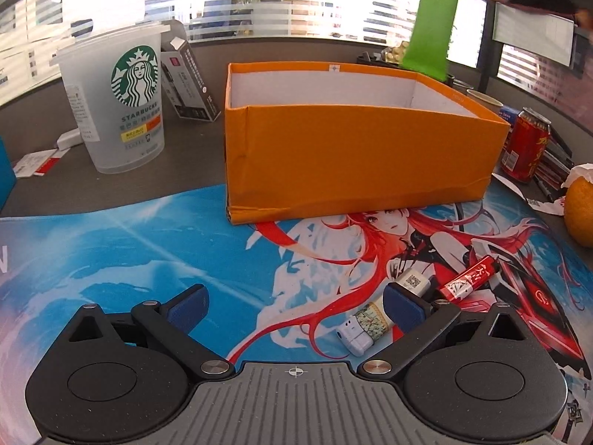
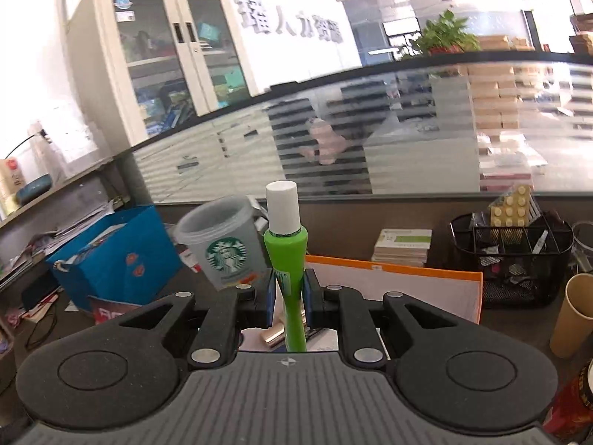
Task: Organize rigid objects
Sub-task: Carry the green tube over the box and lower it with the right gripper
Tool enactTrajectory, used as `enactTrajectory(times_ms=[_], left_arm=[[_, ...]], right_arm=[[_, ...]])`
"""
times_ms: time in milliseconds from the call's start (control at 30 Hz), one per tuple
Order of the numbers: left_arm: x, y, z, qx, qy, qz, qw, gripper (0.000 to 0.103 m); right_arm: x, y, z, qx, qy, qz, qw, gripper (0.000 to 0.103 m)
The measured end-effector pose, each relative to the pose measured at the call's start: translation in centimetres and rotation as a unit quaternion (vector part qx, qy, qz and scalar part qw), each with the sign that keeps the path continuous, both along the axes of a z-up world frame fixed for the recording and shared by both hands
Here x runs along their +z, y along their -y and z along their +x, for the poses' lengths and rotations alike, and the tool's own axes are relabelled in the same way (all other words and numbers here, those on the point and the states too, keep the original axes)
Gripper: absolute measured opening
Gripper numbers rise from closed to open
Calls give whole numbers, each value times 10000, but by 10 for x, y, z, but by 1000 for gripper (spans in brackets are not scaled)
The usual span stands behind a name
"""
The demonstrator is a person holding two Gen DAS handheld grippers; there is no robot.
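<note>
An open orange box [image 1: 355,155] stands on the anime desk mat [image 1: 148,244]; its rim also shows in the right wrist view [image 2: 400,270]. My left gripper [image 1: 294,306] is open low over the mat, its right pad beside a white patterned tube [image 1: 374,319] and a red lighter [image 1: 469,282]. My right gripper [image 2: 290,293] is shut on a green tube with a white cap [image 2: 287,256], held above the box; the tube's flat end shows in the left wrist view [image 1: 431,22]. A small metallic object [image 2: 273,333] lies in the box below it.
A Starbucks cup [image 1: 118,100] and a dark carton [image 1: 189,81] stand left of the box. A red can [image 1: 524,144] and an orange [image 1: 580,211] are on the right. A blue box [image 2: 115,259], black mesh organizer [image 2: 515,259] and paper cup [image 2: 574,315] surround it.
</note>
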State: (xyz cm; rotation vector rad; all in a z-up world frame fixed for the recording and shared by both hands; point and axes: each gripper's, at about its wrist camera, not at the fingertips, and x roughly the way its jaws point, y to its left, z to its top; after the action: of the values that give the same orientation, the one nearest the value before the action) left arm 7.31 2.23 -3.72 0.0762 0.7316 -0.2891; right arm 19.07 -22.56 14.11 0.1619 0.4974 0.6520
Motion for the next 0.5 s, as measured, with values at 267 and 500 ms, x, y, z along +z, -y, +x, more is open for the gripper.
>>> enactTrajectory(times_ms=[267, 500], left_arm=[[-1, -2, 0, -63, 21, 44, 10000, 101], [-2, -2, -5, -178, 94, 141, 9997, 101]], right_arm=[[-40, -5, 49, -17, -707, -18, 9975, 14], [-89, 0, 107, 93, -2086, 444, 9770, 14]])
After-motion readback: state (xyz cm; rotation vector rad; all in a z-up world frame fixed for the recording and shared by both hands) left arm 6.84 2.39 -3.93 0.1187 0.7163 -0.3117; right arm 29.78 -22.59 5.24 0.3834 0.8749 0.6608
